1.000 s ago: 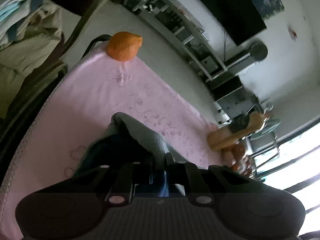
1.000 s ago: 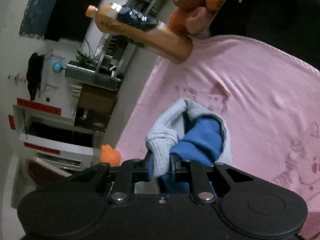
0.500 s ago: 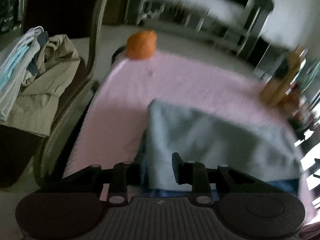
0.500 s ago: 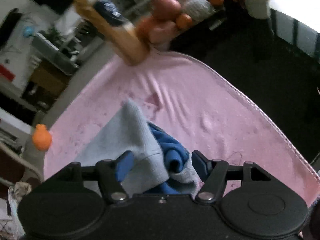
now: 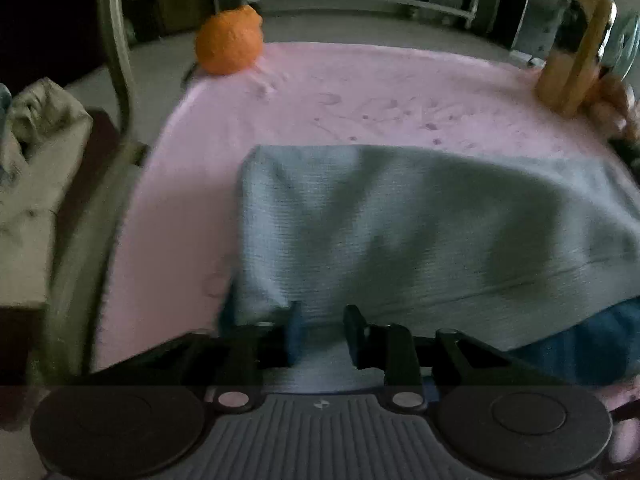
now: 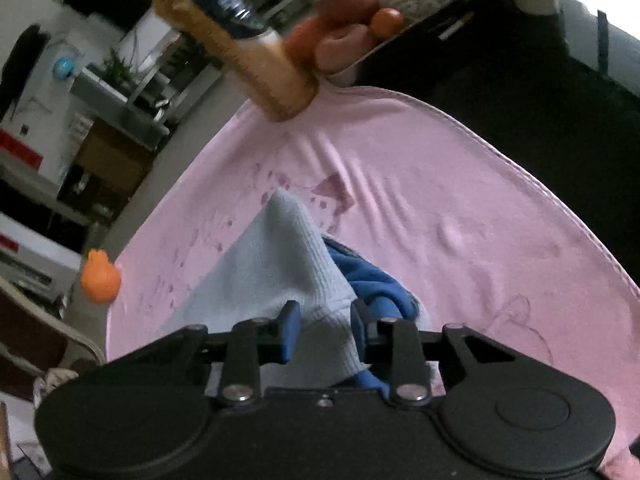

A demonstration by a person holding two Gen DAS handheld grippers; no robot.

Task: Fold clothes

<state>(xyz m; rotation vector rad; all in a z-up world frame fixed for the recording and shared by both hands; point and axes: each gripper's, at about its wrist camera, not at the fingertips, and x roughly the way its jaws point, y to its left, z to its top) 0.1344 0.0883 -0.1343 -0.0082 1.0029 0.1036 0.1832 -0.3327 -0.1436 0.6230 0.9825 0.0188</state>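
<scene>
On pink blanket (image 5: 360,92) over tabletop: grey-blue garment (image 5: 400,224) spread, long axis nine-to-three. Left tongs (image 5: 320,332) and right tongs (image 6: 320,332) part-open, near hem between fingers, no pinch; garment at twelve.

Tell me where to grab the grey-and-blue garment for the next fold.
Take the grey-and-blue garment at its two near corners, coming in low from the near edge of the pink cloth. It lies flat with that hem facing both grippers, already between the left gripper's fingers.
</scene>
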